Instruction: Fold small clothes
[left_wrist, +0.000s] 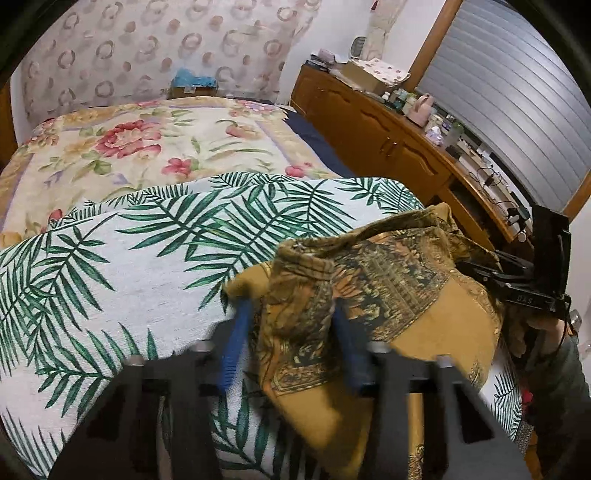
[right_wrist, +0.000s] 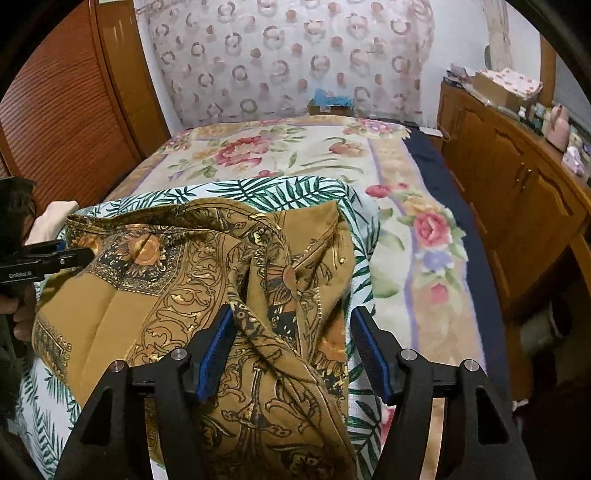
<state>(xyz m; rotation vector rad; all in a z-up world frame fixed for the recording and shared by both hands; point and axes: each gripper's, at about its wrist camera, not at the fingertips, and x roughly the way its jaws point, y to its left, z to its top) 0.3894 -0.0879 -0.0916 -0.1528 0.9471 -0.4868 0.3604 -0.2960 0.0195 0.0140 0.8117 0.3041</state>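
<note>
now | step: grabbing shirt (right_wrist: 207, 273) to fold, bunched on leaf cloth (left_wrist: 122, 273) | l gripper (left_wrist: 291, 339) clenched on hem | r gripper (right_wrist: 295, 347) released, straddling cloth | next: r pinch, spread flat

Two hand-held black grippers with blue-padded fingers

The left gripper (left_wrist: 291, 343) has a matt black frame of angular struts with triangular cut-outs, silver round screw heads behind its fingers (left_wrist: 232, 354), and ribbed blue pads lining their inner faces. The right gripper (right_wrist: 295, 350) is built alike: black linkage arms, four silver screw heads behind the fingers (right_wrist: 373, 354), finely ridged blue pads. In the right wrist view the left gripper's side bears small white lettering; in the left wrist view the right gripper's body bears faint embossed lettering. A grey-green sleeve (left_wrist: 565, 373) sits behind the right gripper's fingers.
</note>
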